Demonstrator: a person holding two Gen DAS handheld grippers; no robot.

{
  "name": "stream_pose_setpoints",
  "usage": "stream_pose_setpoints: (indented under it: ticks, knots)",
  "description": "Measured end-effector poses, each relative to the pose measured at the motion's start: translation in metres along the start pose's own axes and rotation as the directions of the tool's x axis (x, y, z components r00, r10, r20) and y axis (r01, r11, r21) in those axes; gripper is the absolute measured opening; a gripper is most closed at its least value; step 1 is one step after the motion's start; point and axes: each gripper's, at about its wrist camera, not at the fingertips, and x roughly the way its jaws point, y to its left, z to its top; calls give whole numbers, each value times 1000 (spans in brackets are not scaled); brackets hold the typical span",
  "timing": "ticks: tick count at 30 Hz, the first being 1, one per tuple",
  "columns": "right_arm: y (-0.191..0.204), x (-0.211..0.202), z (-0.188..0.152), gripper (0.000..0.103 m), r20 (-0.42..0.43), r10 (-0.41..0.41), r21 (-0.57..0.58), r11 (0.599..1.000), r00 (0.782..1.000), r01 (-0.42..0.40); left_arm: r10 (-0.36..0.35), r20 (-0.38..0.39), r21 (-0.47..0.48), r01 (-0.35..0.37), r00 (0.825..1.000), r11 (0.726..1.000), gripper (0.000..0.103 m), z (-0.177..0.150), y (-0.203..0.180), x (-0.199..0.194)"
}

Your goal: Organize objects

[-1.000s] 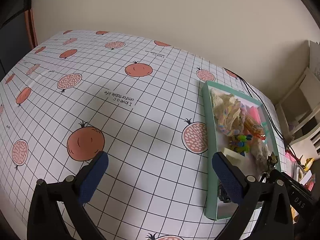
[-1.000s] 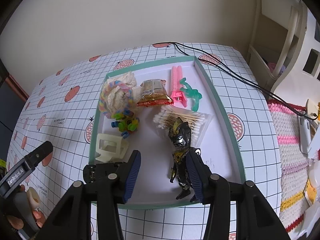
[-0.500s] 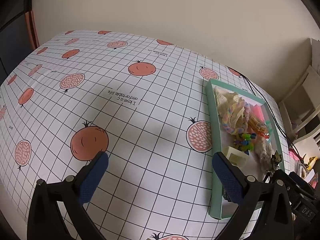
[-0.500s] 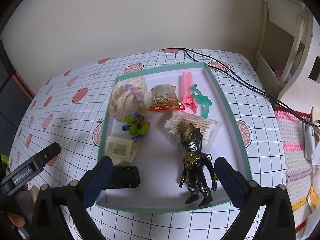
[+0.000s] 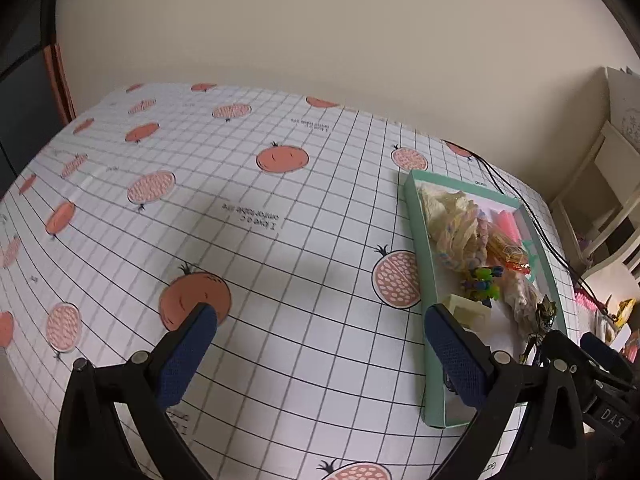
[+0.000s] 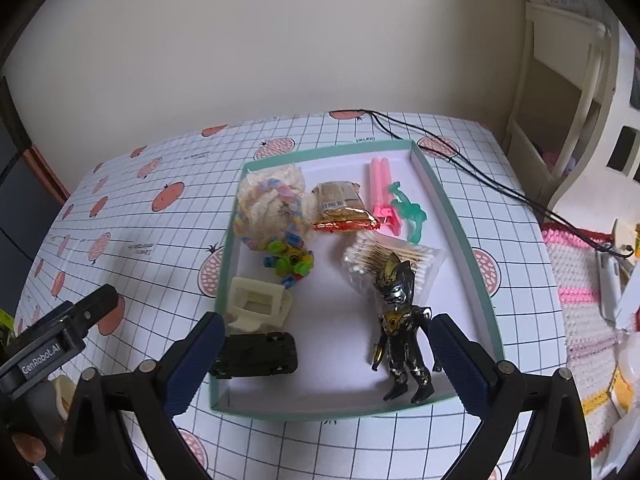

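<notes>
Figure [image 6: 402, 330] lies in tray [image 6: 460, 236] between right fingers [image 6: 454, 364], spread wide; left fingers [image 5: 188, 356] also spread.

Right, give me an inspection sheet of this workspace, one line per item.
Surface: table under a grid cloth with fruit prints.
Job's things: green tray holds a figure, black toy car, cotton swabs, snack packet, pink clip, green clip, cream clip, bright block toy and a pastel cloth bundle.
Clutter: nothing seen on the cloth outside the tray.
Grippers: left gripper open over bare cloth; right gripper open above the tray's near end, holding nothing.
Cables: black cable runs past the tray's far corner and off the table's right side.
Surroundings: plain wall, cream shelf unit, crocheted mat at right.
</notes>
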Motion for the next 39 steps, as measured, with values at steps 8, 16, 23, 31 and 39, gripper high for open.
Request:
stream_pose_setpoints:
  ticks: [8,16,23,31,39]
  knots:
    - [19,-27,-7,103,44,-19,-14,1000,999,19,-20,55,11,20,998,1000,103,-3,13,-29]
    - [44,-50,-19,103,95,-13,-48,999,995,18,-9,106,-4,10,994,1000,103,-12,24,-59]
    - [52,-61,-34,103,119,3,-46,999,993,2,-19,132,2,19,991,1000,103,-25,27,-74]
    - [48,-54,-70,103,121,44,47,998,992,-50,-18,123,4,18,992,1000,103,-56,31,-74]
    - [45,-31,-105,103,76,-48,23,999,996,47,25,77,36,-28,997,999,103,-85,38,-52]
